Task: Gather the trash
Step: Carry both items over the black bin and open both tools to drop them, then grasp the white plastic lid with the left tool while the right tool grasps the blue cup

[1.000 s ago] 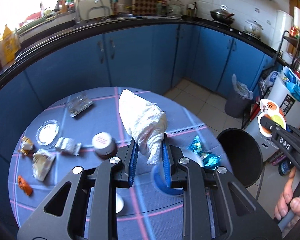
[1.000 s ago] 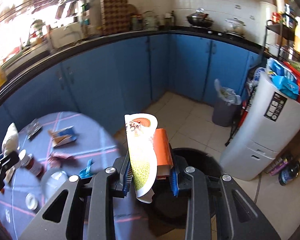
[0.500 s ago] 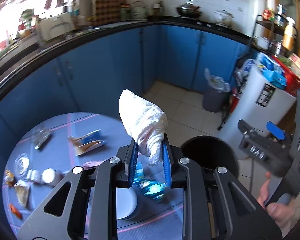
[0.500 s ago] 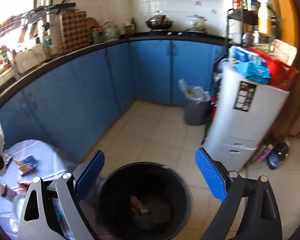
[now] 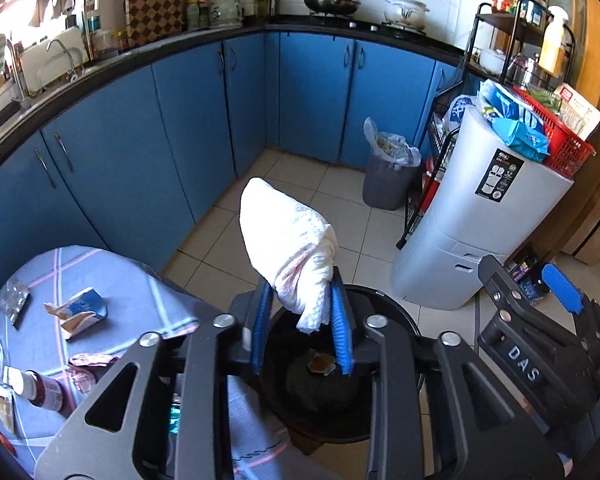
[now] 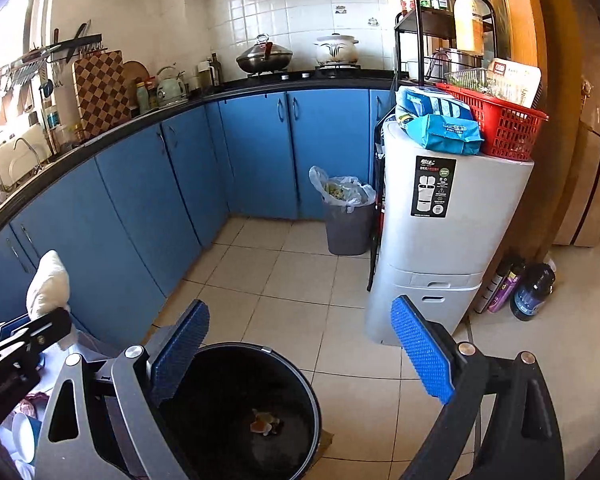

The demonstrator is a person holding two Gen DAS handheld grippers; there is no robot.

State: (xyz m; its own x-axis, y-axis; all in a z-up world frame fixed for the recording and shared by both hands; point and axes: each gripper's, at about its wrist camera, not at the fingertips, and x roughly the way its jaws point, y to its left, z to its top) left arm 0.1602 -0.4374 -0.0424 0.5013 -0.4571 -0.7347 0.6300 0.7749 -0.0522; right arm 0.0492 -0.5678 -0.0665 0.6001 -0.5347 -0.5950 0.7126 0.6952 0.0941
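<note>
A crumpled white paper towel [image 5: 288, 240] stands up between the blue pads of my left gripper [image 5: 302, 320]. Its jaws are opening, and the towel still sits wedged against the pads. The gripper hangs right above the black round bin [image 5: 366, 294], where a scrap of trash [image 5: 320, 362] lies on the bottom. My right gripper [image 6: 298, 312] is wide open with nothing in it, just past the far rim of the bin [image 6: 260, 348]. It shows in the left wrist view as the right gripper [image 5: 524, 276] at the right edge.
The round table [image 5: 140, 300] at the lower left holds a torn blue-white carton [image 5: 80, 312], a pink wrapper [image 5: 88, 364], a jar [image 5: 40, 388] and a foil packet [image 5: 16, 300]. A grey lined bin [image 5: 388, 176], a white appliance [image 5: 480, 232] and floor bottles [image 6: 532, 292] stand beyond.
My left gripper carried the towel from over the table to above the black bin. The right gripper opened, its melon-print packaging fell into the bin, and it drifted right.
</note>
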